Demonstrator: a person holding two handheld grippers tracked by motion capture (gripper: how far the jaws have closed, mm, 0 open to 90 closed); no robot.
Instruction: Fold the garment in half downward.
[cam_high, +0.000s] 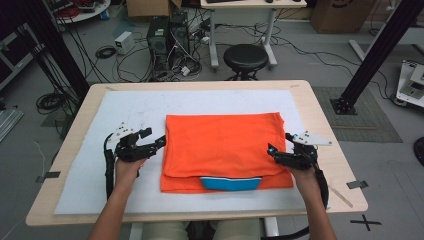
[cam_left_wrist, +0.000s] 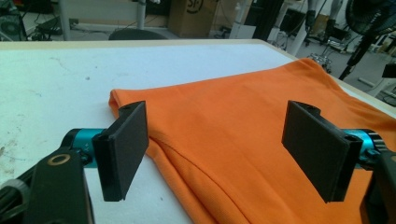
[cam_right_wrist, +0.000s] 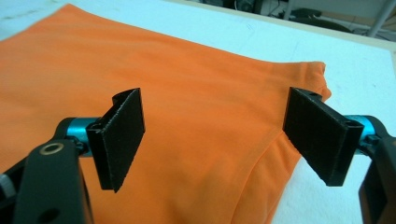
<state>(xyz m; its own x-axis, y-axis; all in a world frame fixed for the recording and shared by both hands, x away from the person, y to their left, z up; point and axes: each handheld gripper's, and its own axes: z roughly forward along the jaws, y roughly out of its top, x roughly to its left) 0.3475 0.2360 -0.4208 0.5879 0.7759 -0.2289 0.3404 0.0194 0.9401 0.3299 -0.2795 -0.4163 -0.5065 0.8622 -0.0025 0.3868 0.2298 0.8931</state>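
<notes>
Between the two wide-open, empty tongs, the folded orange shirt (cam_high: 225, 150) lies flat mid-desk (cam_high: 320, 105), long axis running hand to hand. Left tongs (cam_high: 156, 137) flank its left edge, right tongs (cam_high: 278, 145) its right, about equally near.

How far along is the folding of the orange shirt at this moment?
Done: the orange shirt lies on the white mat, its upper layer folded toward the blue collar. In hand: nothing; the left gripper and right gripper stand open at its side edges. Left, probably: another fold to make it compact.
</notes>
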